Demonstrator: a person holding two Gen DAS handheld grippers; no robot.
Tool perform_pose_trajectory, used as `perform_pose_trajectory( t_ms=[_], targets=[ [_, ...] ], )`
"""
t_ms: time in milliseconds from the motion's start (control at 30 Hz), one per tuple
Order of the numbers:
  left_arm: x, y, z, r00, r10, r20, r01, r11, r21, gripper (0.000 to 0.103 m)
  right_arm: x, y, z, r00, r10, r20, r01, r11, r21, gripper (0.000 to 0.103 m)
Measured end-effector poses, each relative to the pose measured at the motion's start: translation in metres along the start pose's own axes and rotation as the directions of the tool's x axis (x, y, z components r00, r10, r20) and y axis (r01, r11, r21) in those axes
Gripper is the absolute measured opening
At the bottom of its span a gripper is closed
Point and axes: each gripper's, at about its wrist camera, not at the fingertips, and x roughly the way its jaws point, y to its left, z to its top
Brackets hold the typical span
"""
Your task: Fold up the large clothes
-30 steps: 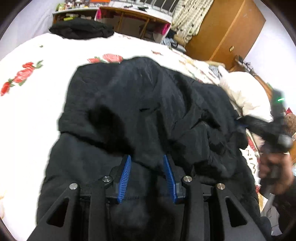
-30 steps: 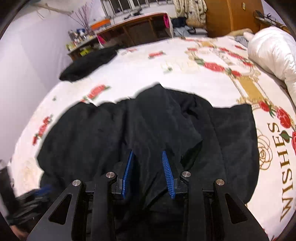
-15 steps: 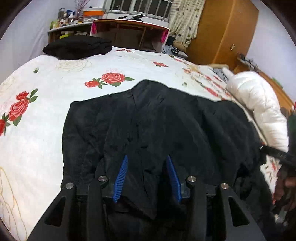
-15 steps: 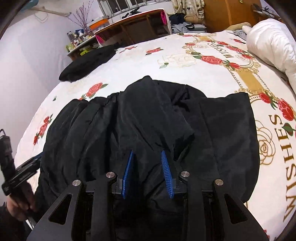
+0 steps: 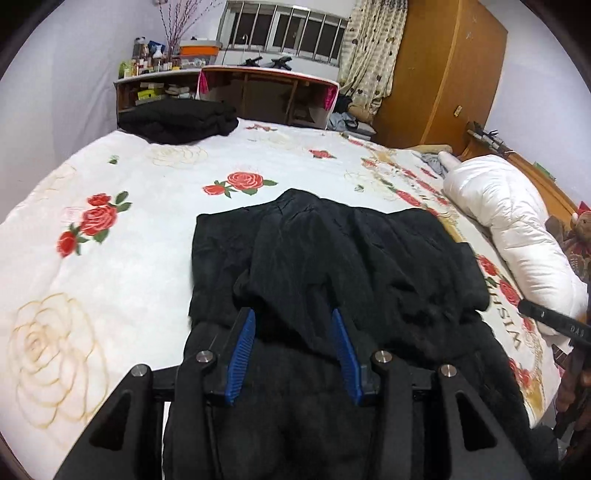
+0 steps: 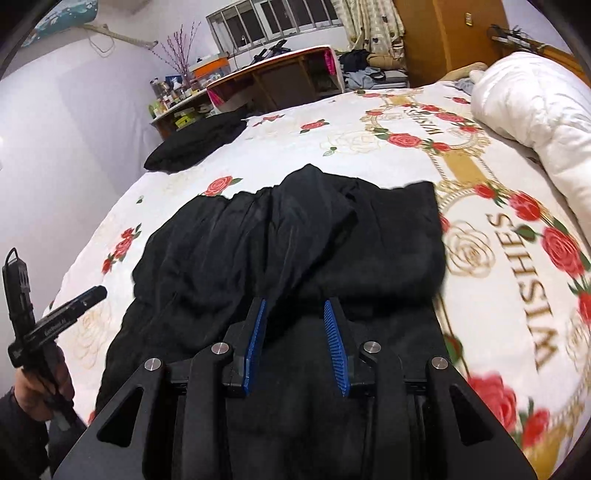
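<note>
Left tongs (image 5: 293, 334) and right tongs (image 6: 297, 326) each pinch a bunch of the black garment (image 5: 332, 258), which lies on the flowered bedspread (image 5: 110, 258), partly raised. Keep both hems level and taut; lay the fold down evenly before letting go.

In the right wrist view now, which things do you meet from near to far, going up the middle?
Right gripper → black garment between its blue pads → rose-printed bedspread → wooden desk → barred window.
</note>
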Motion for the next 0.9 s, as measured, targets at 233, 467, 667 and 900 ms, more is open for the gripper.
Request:
perform_pose_trajectory(
  t_ms=[233,467,667,900],
  targets=[
    [-0.07,-0.014,-0.024,0.998,0.018,0.059,-0.019,0.999,0.025,0.05,-0.05,0.01,-0.047,1.0,0.004,-0.001,-0.004,1.0,0.002,0.049],
    [-0.115,-0.016,-0.052,0.996,0.039,0.076,-0.043,0.998,0.046,0.053,-0.078,0.018,-0.084,1.0,0.013,-0.002,-0.013,1.0,-0.001,0.049],
    [-0.133,-0.011,-0.079,0.996,0.059,0.066,-0.063,0.997,0.051,0.053,-0.098,0.022,-0.109,1.0,0.003,0.002,-0.003,1.0,-0.006,0.049],
    [-0.143,0.001,-0.098,0.995,0.085,0.052,-0.087,0.995,0.05,0.053,-0.113,0.01,-0.123,1.0,-0.025,0.019,0.025,1.0,0.015,0.049]
  ],
)
